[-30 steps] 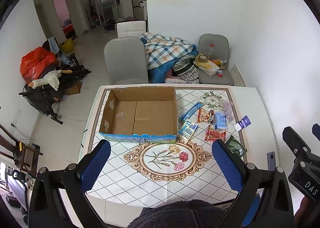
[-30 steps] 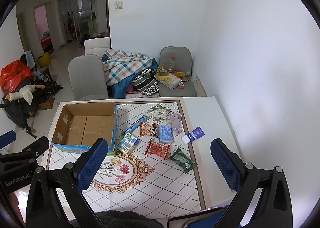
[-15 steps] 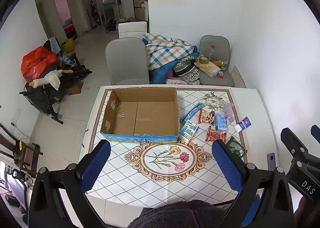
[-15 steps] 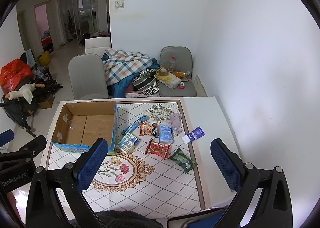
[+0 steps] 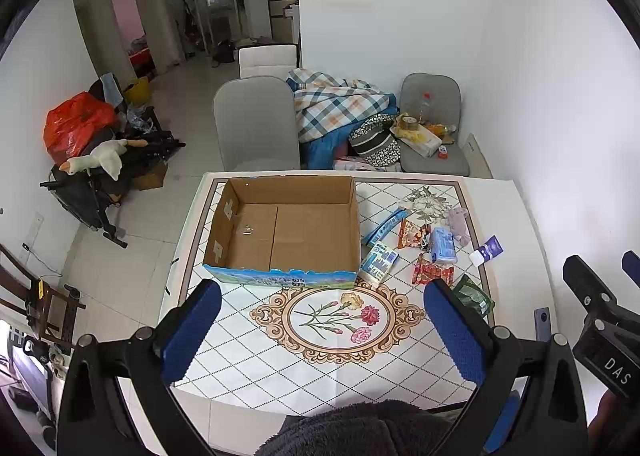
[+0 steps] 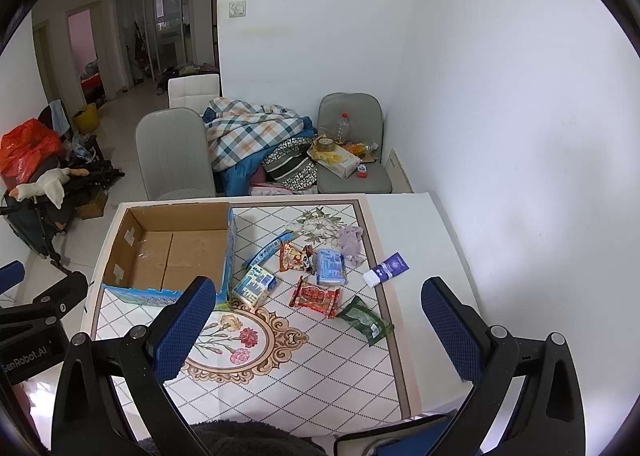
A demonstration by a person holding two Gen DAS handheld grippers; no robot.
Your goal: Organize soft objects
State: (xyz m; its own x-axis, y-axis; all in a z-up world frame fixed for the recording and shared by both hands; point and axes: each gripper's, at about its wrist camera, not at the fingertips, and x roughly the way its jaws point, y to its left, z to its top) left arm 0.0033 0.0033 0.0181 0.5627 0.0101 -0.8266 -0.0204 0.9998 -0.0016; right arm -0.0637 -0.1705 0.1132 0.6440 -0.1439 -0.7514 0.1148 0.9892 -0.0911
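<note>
An open cardboard box (image 5: 284, 228) (image 6: 172, 252) stands empty on the left half of the tiled table (image 5: 280, 356). To its right lie several soft packets: a blue-white pack (image 6: 256, 286), a red snack bag (image 6: 316, 296), a green pouch (image 6: 366, 320), a blue tissue pack (image 6: 331, 266), an orange snack bag (image 6: 294, 256), a lilac plush (image 6: 351, 238) and a purple-white tube (image 6: 386, 268). My left gripper (image 5: 324, 330) is open and empty, high above the table's near edge. My right gripper (image 6: 316, 332) is open and empty, also above the near edge.
Grey chairs (image 5: 256, 124) (image 5: 432, 124) stand behind the table, with a plaid blanket (image 5: 336, 104) and bags piled between them. A white wall (image 6: 520, 136) runs along the table's right side. A phone (image 5: 543, 322) lies at the table's right edge.
Both cameras have shifted very slightly; the scene sits a little further right in the left wrist view. Nothing on the table has moved.
</note>
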